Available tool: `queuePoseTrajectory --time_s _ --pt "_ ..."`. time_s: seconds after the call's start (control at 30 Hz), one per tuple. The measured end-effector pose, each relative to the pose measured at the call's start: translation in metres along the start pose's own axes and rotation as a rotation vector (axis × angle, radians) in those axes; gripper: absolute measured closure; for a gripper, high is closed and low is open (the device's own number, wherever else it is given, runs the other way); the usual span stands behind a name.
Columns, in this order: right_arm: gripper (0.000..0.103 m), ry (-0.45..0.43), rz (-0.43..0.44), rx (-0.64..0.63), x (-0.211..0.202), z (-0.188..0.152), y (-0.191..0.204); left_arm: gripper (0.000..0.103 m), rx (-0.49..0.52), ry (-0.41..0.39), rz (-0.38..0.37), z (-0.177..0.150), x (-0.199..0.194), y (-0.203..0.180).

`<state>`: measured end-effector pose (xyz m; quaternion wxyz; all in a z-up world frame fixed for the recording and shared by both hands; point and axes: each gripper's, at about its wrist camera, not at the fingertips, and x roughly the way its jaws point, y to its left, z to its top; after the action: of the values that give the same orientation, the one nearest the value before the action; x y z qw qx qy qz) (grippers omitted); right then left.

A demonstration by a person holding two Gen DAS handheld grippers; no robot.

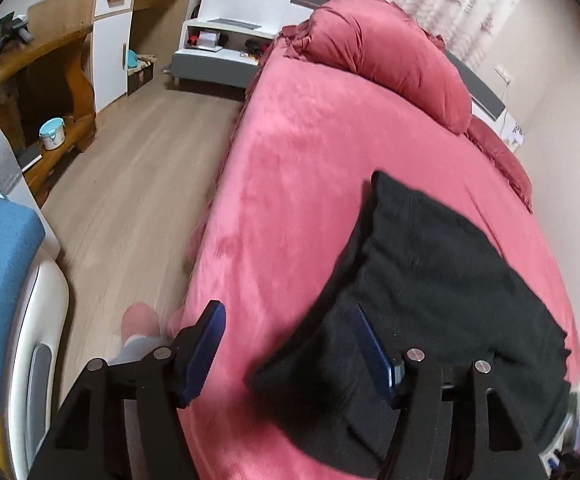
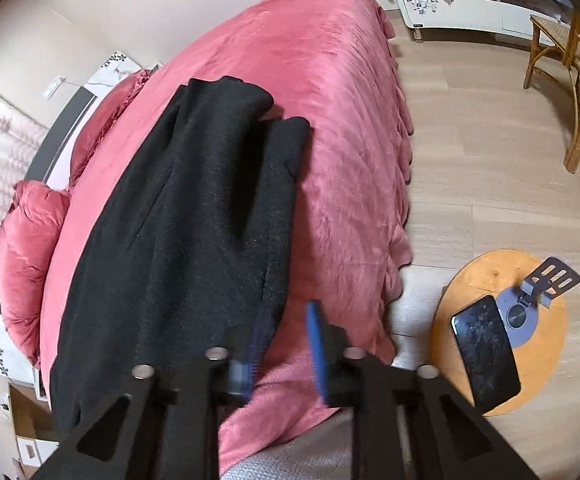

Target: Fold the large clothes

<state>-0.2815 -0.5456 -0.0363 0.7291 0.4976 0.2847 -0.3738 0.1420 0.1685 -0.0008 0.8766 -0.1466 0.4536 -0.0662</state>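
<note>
A large black garment [image 1: 422, 292] lies folded lengthwise on the pink bed cover [image 1: 298, 168]. It also shows in the right wrist view [image 2: 194, 220], stretched along the bed with a sleeve end at the far side. My left gripper [image 1: 290, 344] is open above the bed's near edge, its right finger over the garment's corner, holding nothing. My right gripper [image 2: 286, 344] is open with a narrow gap, hovering above the garment's right edge and the pink cover [image 2: 330, 100], holding nothing.
Pink pillows [image 1: 390, 52] lie at the head of the bed. A wooden desk [image 1: 30, 68] and white cabinet [image 1: 110, 44] stand left across the wooden floor. A round wooden stool [image 2: 502, 332] with a phone [image 2: 486, 352] stands right of the bed. A rattan chair [image 2: 570, 64] stands farther off.
</note>
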Motion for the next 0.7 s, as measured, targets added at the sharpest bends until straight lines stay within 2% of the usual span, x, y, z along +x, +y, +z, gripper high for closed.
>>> queuePoseTrajectory --time_s 0.2,0.33,0.4,0.53,0.63,0.7 --pt "0.074 -0.020 -0.029 -0.029 0.011 0.011 -0.001 0.030 0.074 0.015 0.020 0.024 0.019 -0.037" --pt "0.073 -0.072 -0.047 0.025 0.021 0.044 -0.012 0.026 0.086 0.032 0.045 0.037 0.038 -0.061" --pt "0.073 -0.087 -0.026 0.065 0.030 0.067 -0.015 0.026 0.089 0.062 0.047 0.039 0.053 -0.075" --pt "0.073 -0.078 -0.027 0.041 0.055 0.104 -0.004 0.026 0.124 0.110 0.046 0.025 0.076 -0.099" --pt "0.073 -0.002 -0.031 -0.022 0.081 0.115 0.008 0.026 0.194 0.110 0.128 0.007 0.089 -0.111" --pt "0.065 0.017 -0.056 -0.064 0.092 0.118 0.014 0.026 0.252 0.103 0.169 -0.003 0.095 -0.114"
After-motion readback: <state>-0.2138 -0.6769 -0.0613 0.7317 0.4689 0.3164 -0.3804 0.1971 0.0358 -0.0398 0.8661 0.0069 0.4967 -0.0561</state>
